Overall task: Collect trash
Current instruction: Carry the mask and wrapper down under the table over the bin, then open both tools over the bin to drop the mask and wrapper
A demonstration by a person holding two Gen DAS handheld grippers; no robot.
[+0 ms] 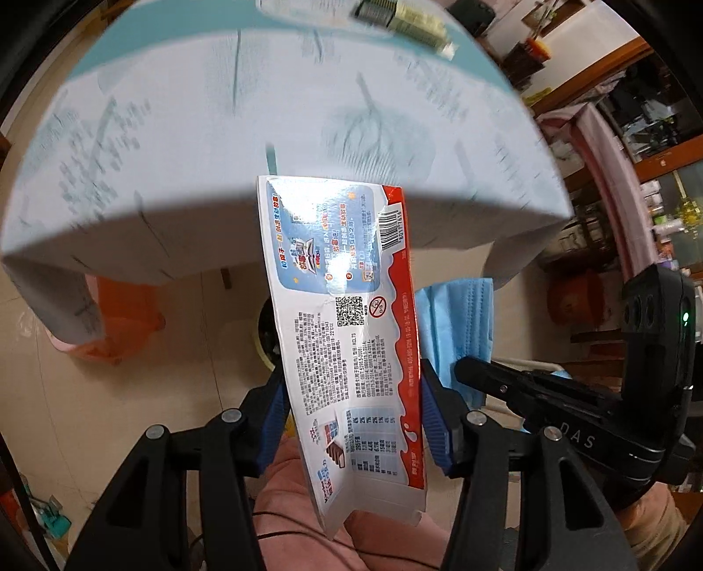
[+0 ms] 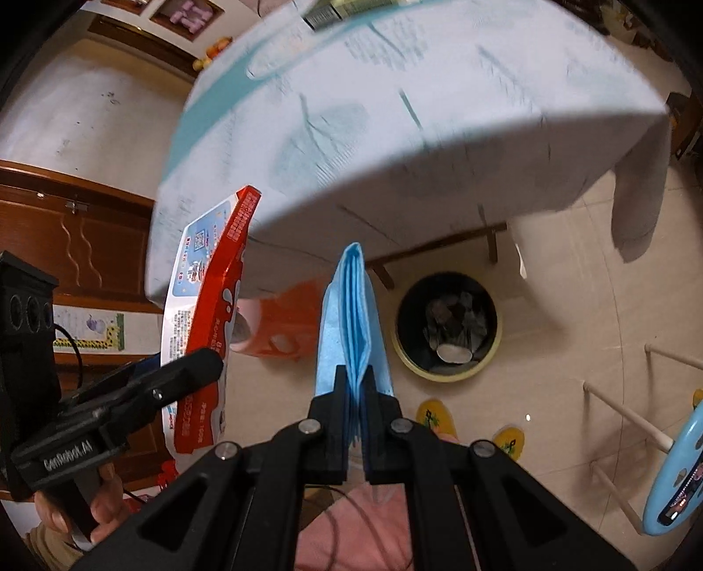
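Note:
My left gripper (image 1: 353, 395) is shut on a flattened white and red snack box (image 1: 342, 307), its blue pads pressing both long edges; the box sticks up in front of the table edge. My right gripper (image 2: 353, 382) is shut on a folded blue face mask (image 2: 347, 316), which stands upright between the jaws. The mask (image 1: 457, 325) also shows just right of the box in the left wrist view. In the right wrist view the box (image 2: 206, 285) hangs at left, in the left gripper (image 2: 206, 364). A round trash bin (image 2: 439, 373) with a yellow rim stands on the floor, right of the mask, with litter inside.
A round table under a pale printed cloth (image 2: 395, 110) fills the upper part of both views; a wrapped pack (image 1: 400, 17) lies near its far side. An orange stool (image 2: 290, 316) stands under the table. A blue stool (image 2: 676, 465) and a wooden frame (image 2: 624, 408) stand at right.

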